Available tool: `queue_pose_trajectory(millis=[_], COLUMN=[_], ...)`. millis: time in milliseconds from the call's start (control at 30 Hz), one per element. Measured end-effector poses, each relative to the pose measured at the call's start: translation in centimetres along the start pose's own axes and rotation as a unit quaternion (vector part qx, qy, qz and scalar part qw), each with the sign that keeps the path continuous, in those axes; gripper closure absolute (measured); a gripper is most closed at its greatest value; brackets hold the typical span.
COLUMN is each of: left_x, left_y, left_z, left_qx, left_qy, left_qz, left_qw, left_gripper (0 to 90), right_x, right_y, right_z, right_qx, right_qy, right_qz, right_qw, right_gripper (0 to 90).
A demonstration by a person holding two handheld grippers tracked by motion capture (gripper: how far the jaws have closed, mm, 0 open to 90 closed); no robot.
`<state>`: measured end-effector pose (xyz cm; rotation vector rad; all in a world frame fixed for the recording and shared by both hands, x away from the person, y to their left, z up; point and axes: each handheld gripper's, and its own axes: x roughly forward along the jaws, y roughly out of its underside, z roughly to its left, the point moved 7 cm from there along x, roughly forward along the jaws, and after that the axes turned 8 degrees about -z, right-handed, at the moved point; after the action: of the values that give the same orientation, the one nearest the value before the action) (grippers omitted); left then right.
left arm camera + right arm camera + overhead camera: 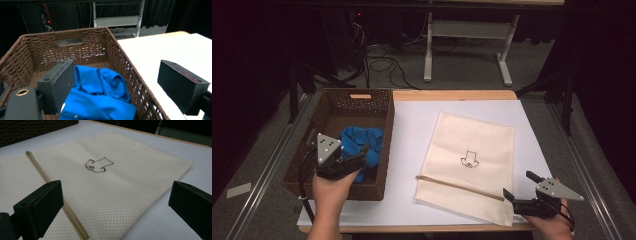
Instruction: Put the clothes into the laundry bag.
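A brown wicker basket [357, 92] [62, 33] stands on the table's left side, and a crumpled blue cloth [362, 142] [100, 95] lies inside it. My left gripper [362, 156] [120, 82] hovers over the basket's near half, open, with the cloth between and below its jaws. A flat cream mesh bag [482, 140] [120, 187] lies right of centre, marked with a small dark drawing [470, 161] [98, 165]. A tan strip [459, 186] [50, 180] crosses its near end. My right gripper [519, 184] [116, 202] sits open at the bag's near right corner, holding nothing.
A white sheet [412, 150] covers the wooden table [452, 95]. Its near edge runs just in front of both hands. Behind the table, a metal stand [467, 30] and cables [382, 62] rest on the floor.
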<state>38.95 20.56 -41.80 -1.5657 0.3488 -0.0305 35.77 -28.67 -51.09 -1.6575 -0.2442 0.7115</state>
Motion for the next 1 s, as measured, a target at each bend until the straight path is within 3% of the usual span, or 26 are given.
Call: queue_pose_trajectory(millis=[133, 333, 600, 800, 1000], left_x=[1.0, 2.4, 4.2, 5.5, 6.8], left_y=[-0.3, -0.6, -1.1, -1.0, -0.6], left_z=[-0.2, -0.1, 1.5, 2.7, 3.1], left_qx=[-0.014, -0.008, -0.021, -0.02, -0.008], left_qy=[0.009, 0.001, -0.009, -0.005, -0.007], left_qz=[0.001, 0.007, 0.021, 0.07, 0.13], left_qw=[0.9999, 0.9999, 0.9995, 0.9973, 0.9914], left_gripper=[15.2, 15.2, 15.2, 15.2, 15.2], right_x=[-0.1, -0.1, 0.0, 0.1, 0.2], right_y=[-0.1, -0.1, 0.1, 0.2, 0.4], right_z=[-0.2, -0.3, -0.4, -0.3, -0.1], right_qx=[0.0, 0.005, 0.009, 0.011, 0.015], right_qy=[0.006, 0.005, 0.006, 0.004, 0.002], right_qz=[-0.005, -0.004, 0.0, 0.005, 0.012], right_qw=[1.0, 1.0, 0.9999, 0.9999, 0.9998], right_gripper=[0.2, 0.2, 0.2, 0.2, 0.2])
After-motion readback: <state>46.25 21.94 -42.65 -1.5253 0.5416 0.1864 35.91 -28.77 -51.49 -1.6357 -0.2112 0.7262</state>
